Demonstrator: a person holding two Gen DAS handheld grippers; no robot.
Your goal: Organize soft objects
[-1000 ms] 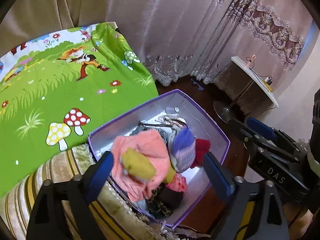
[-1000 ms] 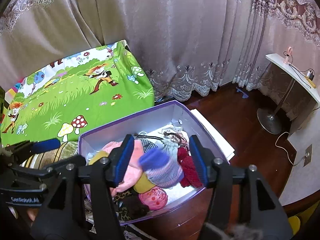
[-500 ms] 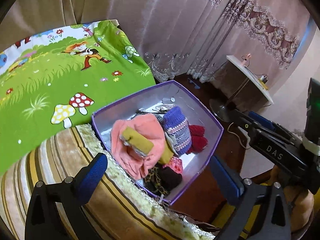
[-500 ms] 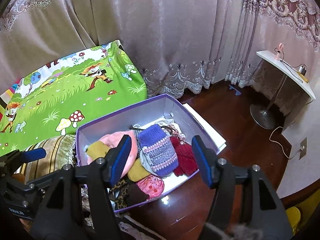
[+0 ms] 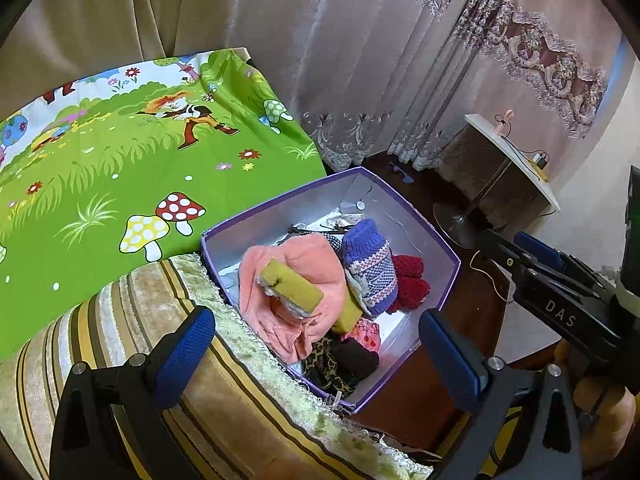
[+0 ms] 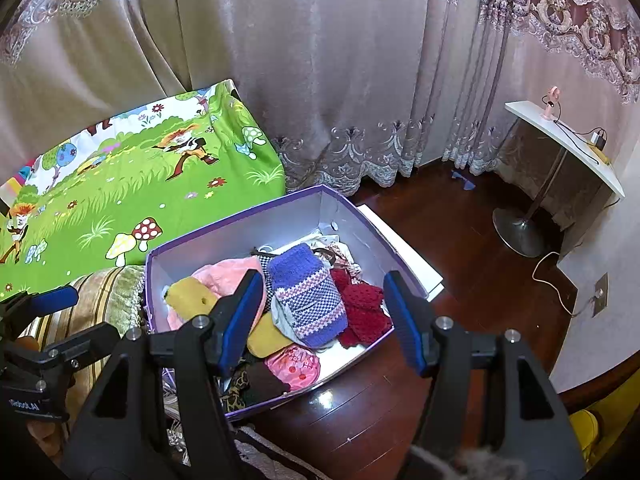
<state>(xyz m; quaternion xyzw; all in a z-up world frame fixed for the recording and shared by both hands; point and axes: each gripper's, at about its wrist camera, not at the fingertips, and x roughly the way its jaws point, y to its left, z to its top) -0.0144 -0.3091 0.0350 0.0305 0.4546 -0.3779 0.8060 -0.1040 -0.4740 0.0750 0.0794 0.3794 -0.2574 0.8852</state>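
A purple box on the floor holds a pile of soft things. On top lie a blue-and-white knitted sock, a pink cloth, a yellow pad and red knitwear. My left gripper hangs open above the box's near corner, with nothing between its fingers. In the right wrist view my right gripper is open over the box. The knitted sock lies loose below it beside the red knitwear; the pads touch nothing.
A striped cushion and a green cartoon bedspread border the box on the left. Curtains hang behind. A white side table on a round foot and a cable stand right on the dark wooden floor.
The knitted sock, blurred between my right fingers a second ago, now rests on the pile. Both grippers have drawn back from the box, then held still.
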